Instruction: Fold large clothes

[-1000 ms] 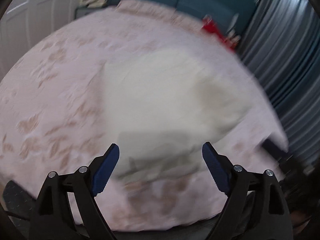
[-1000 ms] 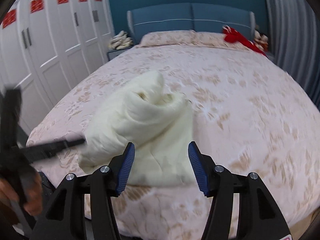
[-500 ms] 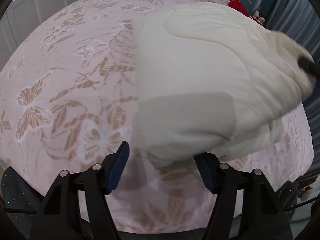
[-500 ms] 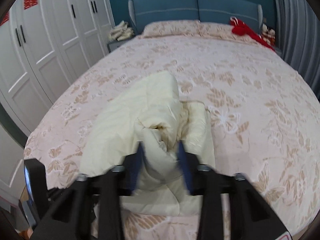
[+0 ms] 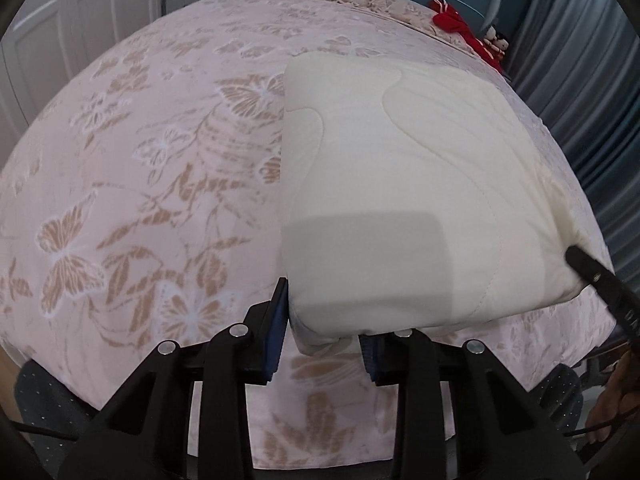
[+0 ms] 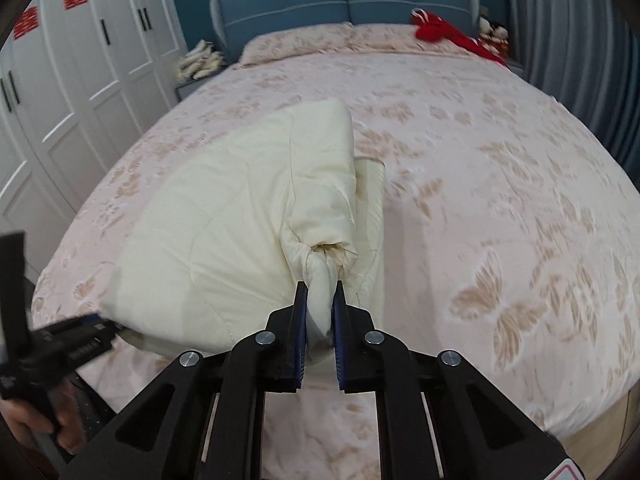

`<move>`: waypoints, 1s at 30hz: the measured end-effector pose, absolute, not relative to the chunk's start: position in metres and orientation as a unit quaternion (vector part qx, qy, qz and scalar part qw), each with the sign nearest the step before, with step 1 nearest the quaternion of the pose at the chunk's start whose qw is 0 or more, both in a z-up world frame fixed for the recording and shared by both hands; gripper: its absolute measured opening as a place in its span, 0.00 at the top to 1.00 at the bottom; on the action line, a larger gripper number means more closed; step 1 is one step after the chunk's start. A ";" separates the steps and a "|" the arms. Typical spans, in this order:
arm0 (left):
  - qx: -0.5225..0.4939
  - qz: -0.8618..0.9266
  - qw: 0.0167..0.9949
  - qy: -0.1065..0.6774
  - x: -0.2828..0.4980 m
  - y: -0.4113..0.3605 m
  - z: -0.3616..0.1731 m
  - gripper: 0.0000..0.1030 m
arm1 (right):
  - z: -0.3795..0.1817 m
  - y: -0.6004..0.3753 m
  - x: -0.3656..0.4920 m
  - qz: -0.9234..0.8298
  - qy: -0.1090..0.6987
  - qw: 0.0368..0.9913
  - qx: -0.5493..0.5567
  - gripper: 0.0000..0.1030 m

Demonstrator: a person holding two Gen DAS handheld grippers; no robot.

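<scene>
At bed's foot edge, folded cream quilt (image 5: pixel 400 184), left tongs (image 5: pixel 322 336) closing on its near corner, right tongs (image 6: pixel 320 312) closing on a bunched corner, bedspread (image 6: pixel 500 168) bare beyond.

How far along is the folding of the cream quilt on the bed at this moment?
Done: the cream quilt already lies in a folded, layered stack on the floral bedspread. In hand: the right gripper is closing on a bunched near corner, and the left gripper is closing around the other near corner. Left: no further fold has started, and the right-hand layers look rumpled, so another fold and tidying probably remain.
</scene>
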State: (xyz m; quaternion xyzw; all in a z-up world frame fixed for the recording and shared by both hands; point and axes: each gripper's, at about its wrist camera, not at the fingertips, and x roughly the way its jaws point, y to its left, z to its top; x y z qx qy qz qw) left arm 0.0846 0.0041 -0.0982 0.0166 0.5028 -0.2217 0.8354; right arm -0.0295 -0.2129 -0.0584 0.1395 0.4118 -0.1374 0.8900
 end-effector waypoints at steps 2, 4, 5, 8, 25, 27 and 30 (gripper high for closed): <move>0.024 -0.217 0.836 0.503 0.084 0.000 -0.096 0.70 | -0.065 -0.216 -0.031 -0.141 0.415 0.887 0.145 0.91; 0.021 -0.212 0.836 0.506 0.086 0.001 -0.096 0.70 | -0.066 -0.216 -0.032 -0.140 0.416 0.886 0.148 0.91; 0.019 -0.210 0.836 0.507 0.086 0.002 -0.096 0.71 | -0.064 -0.215 -0.031 -0.139 0.413 0.888 0.148 0.91; -0.002 -0.207 0.837 0.507 0.089 0.009 -0.091 0.74 | -0.048 -0.209 -0.028 -0.130 0.401 0.895 0.146 0.91; -0.024 -0.176 0.822 0.541 0.100 0.031 -0.118 0.75 | -0.065 -0.191 -0.025 -0.087 0.416 0.888 0.175 0.90; -0.034 -0.179 0.819 0.544 0.101 0.036 -0.119 0.75 | -0.061 -0.191 -0.030 -0.089 0.409 0.889 0.184 0.85; -0.039 -0.185 0.817 0.544 0.101 0.039 -0.118 0.74 | -0.055 -0.199 -0.045 -0.095 0.386 0.884 0.247 0.78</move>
